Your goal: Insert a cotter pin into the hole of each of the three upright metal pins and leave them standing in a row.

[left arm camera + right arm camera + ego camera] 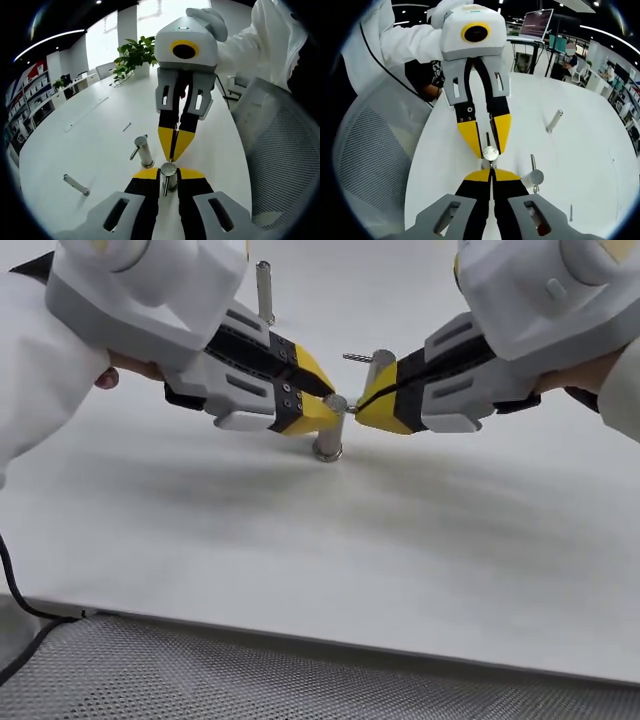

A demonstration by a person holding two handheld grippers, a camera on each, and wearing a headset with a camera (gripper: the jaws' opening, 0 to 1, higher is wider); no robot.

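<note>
The near upright metal pin (329, 440) stands on the white table (300, 540), and my left gripper (325, 410) is shut on its upper part, one yellow finger on each side (169, 174). My right gripper (362, 408) faces it, shut on a thin cotter pin (350, 407), with its tips at the pin's head (491, 172). I cannot tell how far the cotter pin sits in the hole. Just behind stands a second metal pin (378, 362) with a cotter pin (356, 357) through it. A third metal pin (265, 290) stands farther back.
A loose cotter pin (127, 127) lies on the table beyond the pins. A mesh chair (200, 670) sits at the table's near edge, with a black cable (15, 590) at the left. Farther off are a potted plant (134, 52) and other desks.
</note>
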